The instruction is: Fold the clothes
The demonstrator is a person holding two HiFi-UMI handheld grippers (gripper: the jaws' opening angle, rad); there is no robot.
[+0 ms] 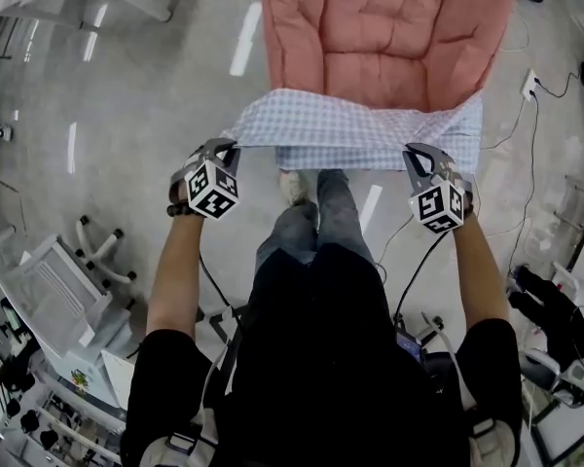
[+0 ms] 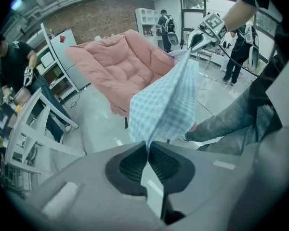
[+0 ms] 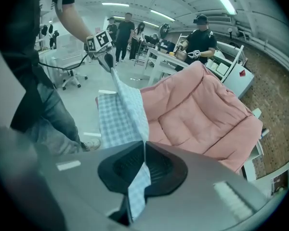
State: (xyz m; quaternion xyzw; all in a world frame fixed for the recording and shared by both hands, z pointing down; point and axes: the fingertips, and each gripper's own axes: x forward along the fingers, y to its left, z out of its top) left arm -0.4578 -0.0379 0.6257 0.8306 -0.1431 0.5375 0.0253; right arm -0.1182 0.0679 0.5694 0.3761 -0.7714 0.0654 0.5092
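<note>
The checked garment is held in the air, stretched by its upper edge between the two grippers, just in front of the pink padded cushion; whether the cloth touches the cushion cannot be told. In the head view the left gripper is seen at one corner of the cloth and the right gripper at the other, each with its marker cube turned upward, and the cloth is spread wide between them with its loose part hanging below. In the left gripper view the jaws of the left gripper are clenched on a thin fold of the garment, which runs up and away to the right gripper at the far corner. In the right gripper view the jaws of the right gripper are likewise pressed together on the garment, a strip of it being passed through between the pads, and the left gripper is seen at the far end. The person's legs are placed under the cloth on the pale glossy floor. A white rack is seen at the left, well apart from the garment.
</note>
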